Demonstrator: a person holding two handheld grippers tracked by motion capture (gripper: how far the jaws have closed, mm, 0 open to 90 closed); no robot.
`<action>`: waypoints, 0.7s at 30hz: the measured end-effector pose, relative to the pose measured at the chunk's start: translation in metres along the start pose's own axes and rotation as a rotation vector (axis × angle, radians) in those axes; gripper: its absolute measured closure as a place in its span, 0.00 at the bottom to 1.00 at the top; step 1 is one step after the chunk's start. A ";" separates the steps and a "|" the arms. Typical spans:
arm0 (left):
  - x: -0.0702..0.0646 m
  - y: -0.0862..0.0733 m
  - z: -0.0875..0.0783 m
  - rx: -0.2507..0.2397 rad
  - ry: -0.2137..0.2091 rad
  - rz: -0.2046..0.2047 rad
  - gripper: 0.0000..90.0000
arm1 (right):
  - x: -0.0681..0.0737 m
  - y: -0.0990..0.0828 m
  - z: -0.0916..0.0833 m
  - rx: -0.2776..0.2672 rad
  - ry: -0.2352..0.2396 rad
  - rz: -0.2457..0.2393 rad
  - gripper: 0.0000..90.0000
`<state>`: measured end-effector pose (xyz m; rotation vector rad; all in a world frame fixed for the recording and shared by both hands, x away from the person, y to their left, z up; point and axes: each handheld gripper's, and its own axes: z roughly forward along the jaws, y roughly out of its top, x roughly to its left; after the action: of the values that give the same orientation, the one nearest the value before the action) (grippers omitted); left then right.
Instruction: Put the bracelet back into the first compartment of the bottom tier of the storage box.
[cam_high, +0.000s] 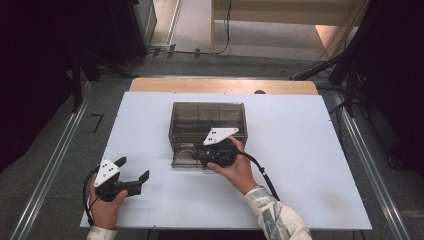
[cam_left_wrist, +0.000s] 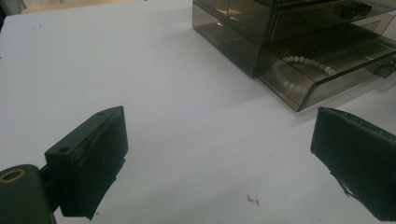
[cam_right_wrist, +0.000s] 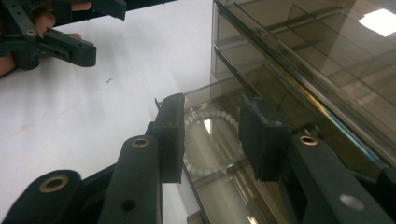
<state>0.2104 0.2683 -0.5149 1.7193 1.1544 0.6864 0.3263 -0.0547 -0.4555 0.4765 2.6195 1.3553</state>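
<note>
Hovering over the pulled-out bottom drawer (cam_right_wrist: 219, 158) of the smoky plastic drawer box (cam_high: 207, 125), the right gripper (cam_right_wrist: 211, 135) (jaws parted, empty) should straddle the white bead bracelet (cam_left_wrist: 306, 65) squarely before closing, I'd say, while the left gripper (cam_high: 134, 172) waits wide open nearby.

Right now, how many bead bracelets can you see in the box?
1. A white bead bracelet lies in the pulled-out bottom drawer of the smoky transparent plastic box. The tinted upper drawers could hide more.
</note>
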 end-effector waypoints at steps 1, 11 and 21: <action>0.000 0.000 0.000 -0.001 0.000 -0.001 0.05 | 0.000 -0.001 -0.001 0.000 -0.001 0.001 0.65; 0.000 0.000 0.000 0.000 0.001 -0.001 0.05 | -0.002 -0.013 -0.017 0.005 -0.009 -0.001 0.59; 0.000 0.000 0.001 0.002 0.003 -0.001 0.05 | -0.004 -0.028 -0.036 0.012 -0.056 -0.013 0.45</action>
<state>0.2107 0.2676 -0.5150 1.7195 1.1580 0.6875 0.3140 -0.0983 -0.4573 0.4916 2.5827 1.3032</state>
